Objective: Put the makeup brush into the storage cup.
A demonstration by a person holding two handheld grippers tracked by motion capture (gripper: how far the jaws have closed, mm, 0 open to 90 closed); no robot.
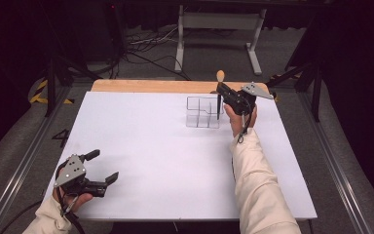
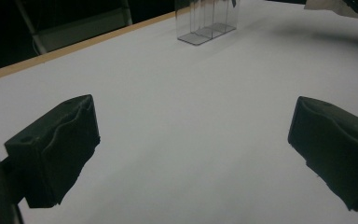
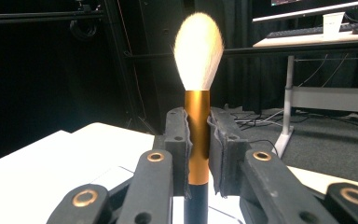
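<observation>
- Dark studio all around, cables on the floor beyond, and a white tabletop (image 1: 165,161) with a wooden strip along its far edge.
- Centre of the action: a makeup brush (image 3: 198,93), pale bristles up, copper ferrule, dark handle pointing down, held upright over the far right part of the tabletop.
- The right hand-held gripper (image 3: 198,149) is clamped on that brush, pads pressed to the ferrule from both sides. The grip sits high on the brush, so the long handle below could swing like a pendulum if the hand jerks.
- Just under and beside it stands a clear divided organizer (image 1: 203,112), near the far edge. My read: the handle is headed for one of its compartments.
- Risk one: the thin transparent walls are hard to read, and the handle tip could land on a divider instead of in a cell.
- Risk two: that box looks light; a sideways nudge from the handle could slide or tip it toward the far edge.
- Risk three: the smooth metal ferrule could slip through the pads and drop early.
- Over at the near left corner, the left hand-held gripper (image 1: 101,170) has its jaws spread wide, nothing in them, well apart from the organizer and too far off to steady it.
</observation>
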